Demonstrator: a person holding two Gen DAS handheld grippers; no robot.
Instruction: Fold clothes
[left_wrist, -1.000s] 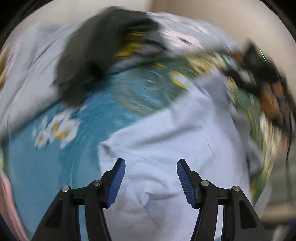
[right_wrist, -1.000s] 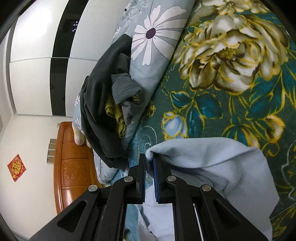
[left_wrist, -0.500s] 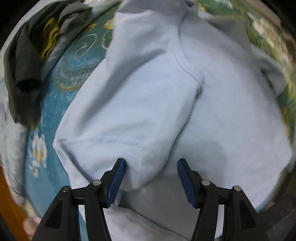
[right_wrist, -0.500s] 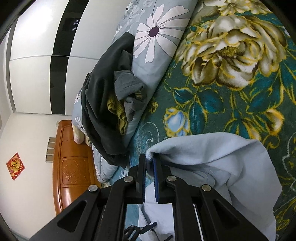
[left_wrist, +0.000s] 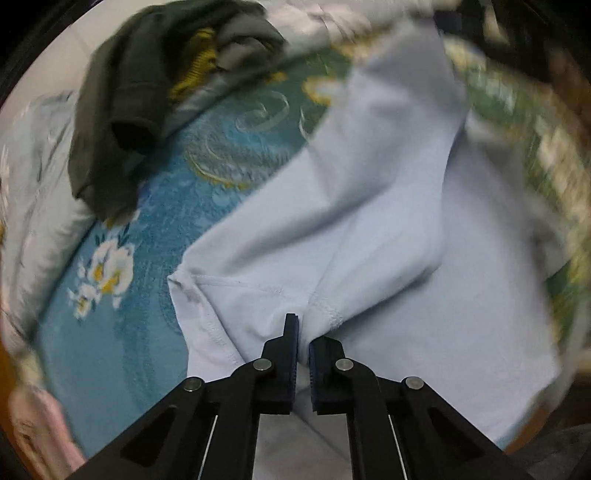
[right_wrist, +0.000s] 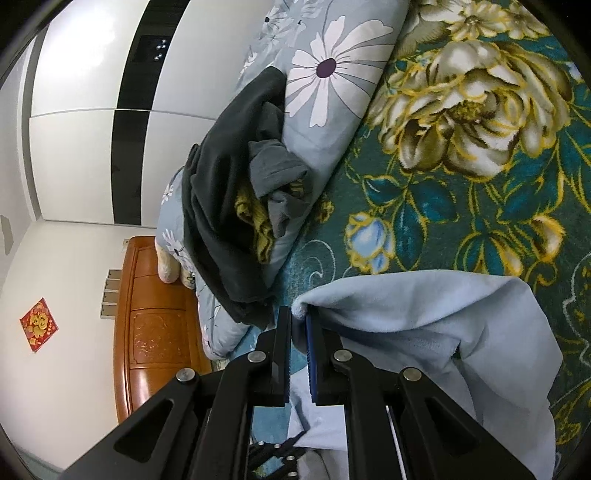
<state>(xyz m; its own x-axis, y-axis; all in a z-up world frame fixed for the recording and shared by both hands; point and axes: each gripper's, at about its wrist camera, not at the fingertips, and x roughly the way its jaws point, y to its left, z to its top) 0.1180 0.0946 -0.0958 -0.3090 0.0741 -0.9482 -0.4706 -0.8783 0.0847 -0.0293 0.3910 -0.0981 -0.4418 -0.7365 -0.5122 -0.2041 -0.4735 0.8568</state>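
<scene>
Two grippers pinch one pale blue shirt (left_wrist: 388, 206) on the bed: the left gripper (left_wrist: 303, 347) is clamped on a stitched hem, the right gripper (right_wrist: 299, 332) is closed on a folded corner. The shirt's (right_wrist: 424, 314) far edge lies on open teal floral blanket (right_wrist: 461, 155). One pile of dark clothes (right_wrist: 225, 206) rests on a daisy quilt (right_wrist: 332, 74) near the shirt. A wooden headboard (right_wrist: 155, 317) and white wardrobe (right_wrist: 81, 129) stand beyond.

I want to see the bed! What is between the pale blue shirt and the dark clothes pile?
In the right wrist view, only bare teal flowered blanket lies between the pale blue cotton shirt and the dark grey clothes pile.
</scene>
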